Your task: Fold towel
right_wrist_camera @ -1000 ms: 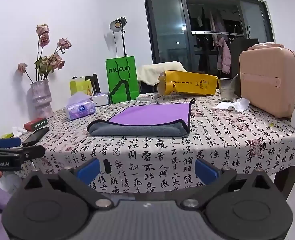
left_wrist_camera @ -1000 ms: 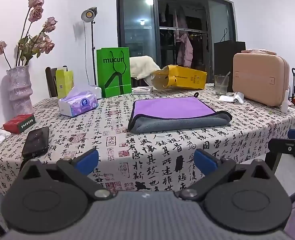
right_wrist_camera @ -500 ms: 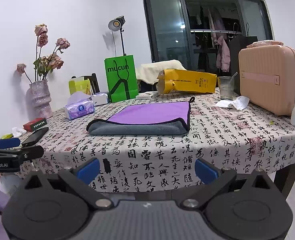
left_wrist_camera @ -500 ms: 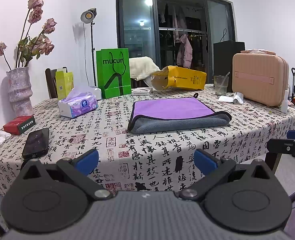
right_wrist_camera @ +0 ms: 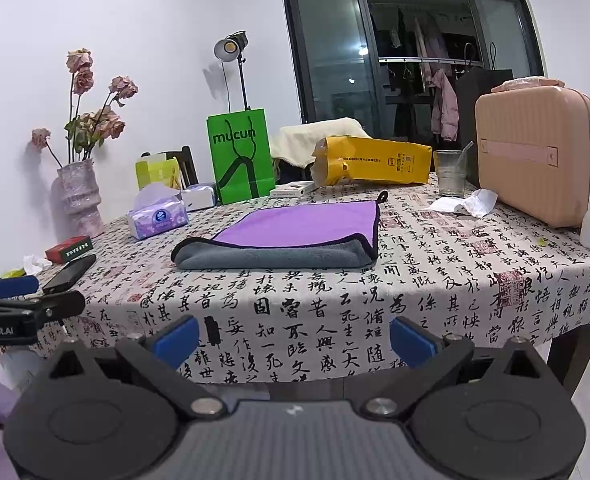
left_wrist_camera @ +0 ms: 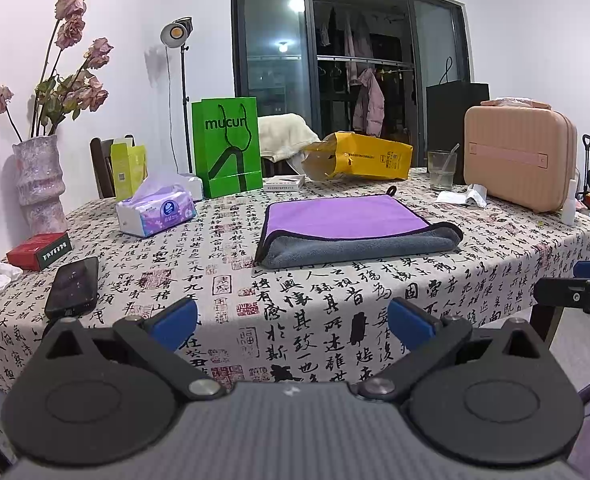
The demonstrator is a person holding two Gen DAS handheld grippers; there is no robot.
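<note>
A purple towel with a grey underside lies folded flat on the table, its grey fold edge facing me. It also shows in the right wrist view. My left gripper is open and empty, held off the table's front edge, well short of the towel. My right gripper is open and empty, also off the front edge. Each gripper shows at the edge of the other's view.
A black phone, red box and tissue pack lie at left. A green bag, yellow bag, glass and pink case stand behind and to the right of the towel. A vase stands far left.
Both grippers have drifted slightly; the towel has not moved. Both stay open and empty.
</note>
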